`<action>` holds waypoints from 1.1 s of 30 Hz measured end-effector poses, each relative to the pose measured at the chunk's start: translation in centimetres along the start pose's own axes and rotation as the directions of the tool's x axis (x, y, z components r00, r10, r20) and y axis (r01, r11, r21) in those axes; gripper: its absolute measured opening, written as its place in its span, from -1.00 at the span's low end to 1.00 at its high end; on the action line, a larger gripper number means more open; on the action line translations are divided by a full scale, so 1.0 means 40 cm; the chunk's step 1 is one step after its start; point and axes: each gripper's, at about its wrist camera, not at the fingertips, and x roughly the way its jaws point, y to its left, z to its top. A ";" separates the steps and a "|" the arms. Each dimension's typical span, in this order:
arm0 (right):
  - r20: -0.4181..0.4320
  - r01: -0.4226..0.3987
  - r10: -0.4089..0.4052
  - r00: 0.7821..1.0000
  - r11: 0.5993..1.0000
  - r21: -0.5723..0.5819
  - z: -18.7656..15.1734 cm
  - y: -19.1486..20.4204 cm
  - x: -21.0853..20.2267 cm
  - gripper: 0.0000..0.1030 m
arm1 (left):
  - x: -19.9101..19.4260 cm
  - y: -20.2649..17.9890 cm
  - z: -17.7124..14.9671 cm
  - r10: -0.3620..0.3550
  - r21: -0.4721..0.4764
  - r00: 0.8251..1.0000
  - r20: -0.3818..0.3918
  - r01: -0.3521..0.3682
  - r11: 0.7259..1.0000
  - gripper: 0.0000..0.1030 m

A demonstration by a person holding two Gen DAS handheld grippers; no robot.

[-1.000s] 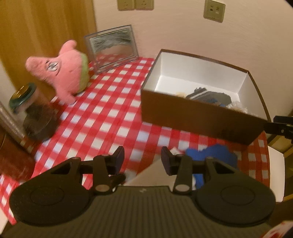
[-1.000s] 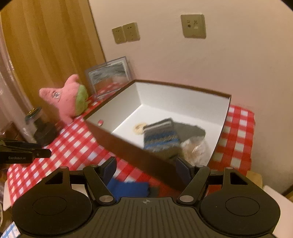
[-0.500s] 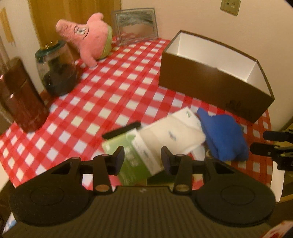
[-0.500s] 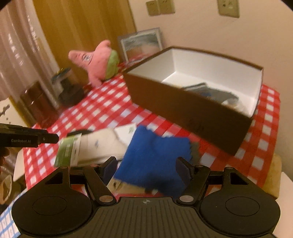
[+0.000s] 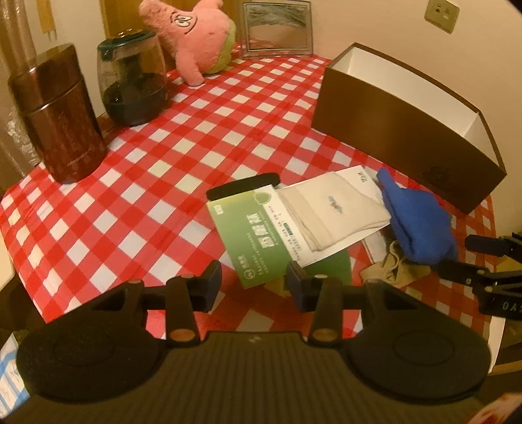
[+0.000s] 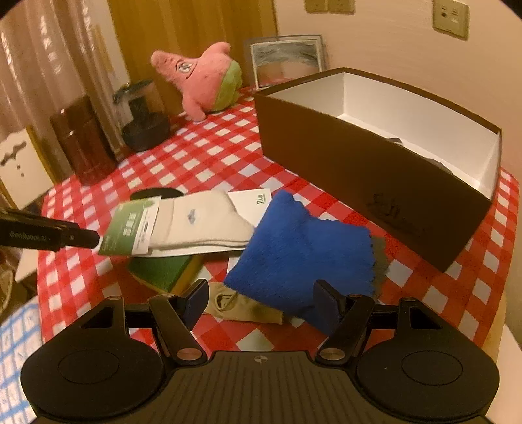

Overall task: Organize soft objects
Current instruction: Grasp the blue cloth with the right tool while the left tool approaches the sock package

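Note:
A pile of soft things lies on the checked tablecloth in front of a brown box (image 5: 404,130) (image 6: 368,176). It holds cream socks (image 5: 329,212) (image 6: 199,225) with a green card label (image 5: 254,241), a fuzzy blue cloth (image 5: 417,221) (image 6: 303,251), a tan sock (image 6: 248,306) and a green sponge (image 6: 163,267). My left gripper (image 5: 254,287) hovers open above the label's near edge. My right gripper (image 6: 261,300) stands open over the near edge of the blue cloth, holding nothing. Dark fabric lies inside the box (image 6: 437,159).
A pink star plush (image 5: 195,36) (image 6: 202,81) leans at the back by a picture frame (image 5: 277,29). A brown canister (image 5: 58,114) and a dark glass jar (image 5: 133,84) stand at the left. The table edge runs close on the right.
Both grippers pulled back from the box and dropped toward the table. The sock pile, hidden or at the bottom edge before, now lies in front of the fingers. Both jaws kept their width.

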 end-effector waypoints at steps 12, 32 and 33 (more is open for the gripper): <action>-0.005 0.087 -0.088 0.996 0.985 -0.147 -0.010 0.050 0.094 0.38 | 0.035 0.022 -0.018 0.002 -0.054 1.000 -0.013 -0.003 0.999 -0.20; 0.114 0.120 -0.112 0.987 0.991 -0.066 0.014 -0.033 0.031 -0.87 | 0.073 0.035 -0.032 -0.043 -0.119 0.999 -0.031 0.039 0.992 -0.20; 0.117 0.119 -0.113 0.987 0.992 -0.040 0.022 -0.046 0.024 -0.87 | 0.075 0.037 -0.033 -0.045 -0.124 0.998 -0.033 0.041 0.991 -0.20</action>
